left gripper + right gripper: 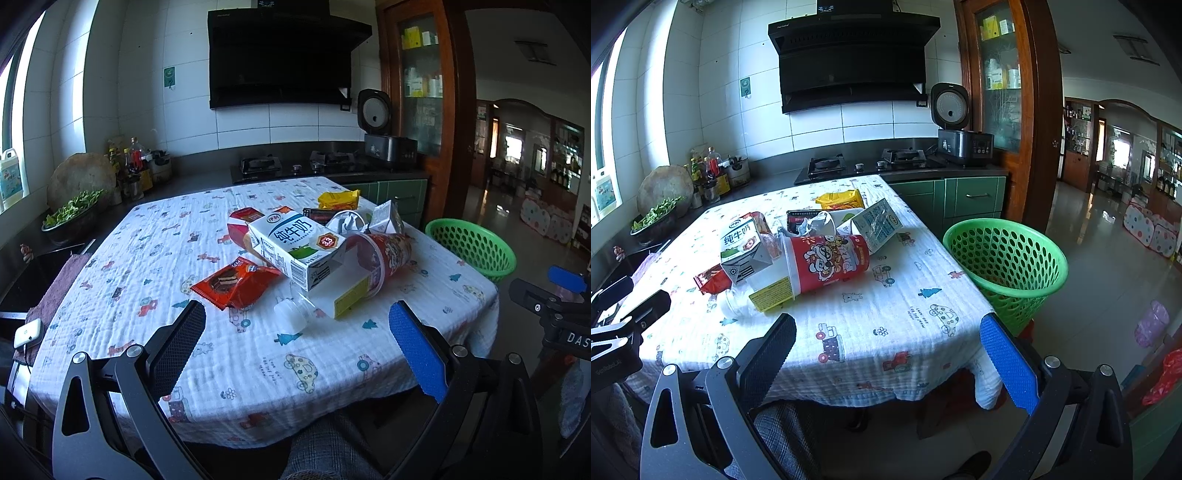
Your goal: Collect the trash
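A heap of trash lies mid-table on the patterned cloth: a white milk carton point(295, 243) point(744, 245), a tipped red noodle cup point(384, 254) point(827, 264), a red snack wrapper point(236, 282) point(711, 278), a small white bottle point(291, 314) point(737, 306), a yellow packet point(338, 199) point(840, 199) and a smaller carton point(877, 223). A green perforated basket point(472, 245) point(1006, 258) stands past the table's right edge. My left gripper point(297, 317) hovers open over the near table edge, short of the bottle. My right gripper point(888, 328) is open too, empty, near the front right corner.
The cloth-covered table point(184, 258) point(923, 314) sits against a dark counter with a gas hob point(864, 164), a rice cooker point(964, 125), bottles and a bowl of greens point(74, 214). A person's checked trouser leg point(325, 446) shows under the table. Tiled floor opens to the right.
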Demonstrator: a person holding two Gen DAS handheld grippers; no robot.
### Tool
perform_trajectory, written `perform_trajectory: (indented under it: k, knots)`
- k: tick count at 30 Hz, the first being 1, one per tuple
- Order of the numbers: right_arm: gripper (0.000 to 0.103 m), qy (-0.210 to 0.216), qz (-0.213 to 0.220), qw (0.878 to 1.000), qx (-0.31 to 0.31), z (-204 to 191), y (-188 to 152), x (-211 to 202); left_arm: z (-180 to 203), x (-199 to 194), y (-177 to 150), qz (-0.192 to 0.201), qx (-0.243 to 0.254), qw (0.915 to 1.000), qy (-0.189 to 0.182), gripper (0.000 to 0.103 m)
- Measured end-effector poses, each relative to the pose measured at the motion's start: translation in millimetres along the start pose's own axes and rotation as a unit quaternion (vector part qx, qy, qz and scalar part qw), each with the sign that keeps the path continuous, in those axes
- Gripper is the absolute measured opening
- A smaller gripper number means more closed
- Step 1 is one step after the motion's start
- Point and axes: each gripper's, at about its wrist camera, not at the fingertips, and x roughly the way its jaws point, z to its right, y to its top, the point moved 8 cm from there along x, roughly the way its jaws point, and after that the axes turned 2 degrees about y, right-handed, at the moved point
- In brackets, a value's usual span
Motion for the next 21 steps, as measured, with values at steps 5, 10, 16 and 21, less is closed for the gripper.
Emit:
perform_trajectory:
  k: [5, 10, 16, 21]
  knots:
    - [0.097, 0.000, 0.000, 1.000, 0.000, -0.7, 0.4, -0.2, 0.3, -0.1, -0.5, -0.001, 0.001, 1.0000, -0.001, 0.098]
    - [0.097, 0.001, 0.000, 1.000, 0.001, -0.3, 0.6, -0.3, 0.2, -0.8, -0.8, 0.000, 0.001, 1.0000, -0.001, 0.098]
    - [0.097, 0.002, 0.001, 1.000, 0.001, -0.7, 1.9, -1.2, 0.1, -2.7, -0.1, 0.003, 0.001, 1.0000, 0.001, 0.098]
    - [0.097, 0.003, 0.003, 1.000, 0.001, -1.1, 2.4, -2.4, 0.6, -2.7, 0.7, 0.004, 0.000, 1.0000, 0.001, 0.098]
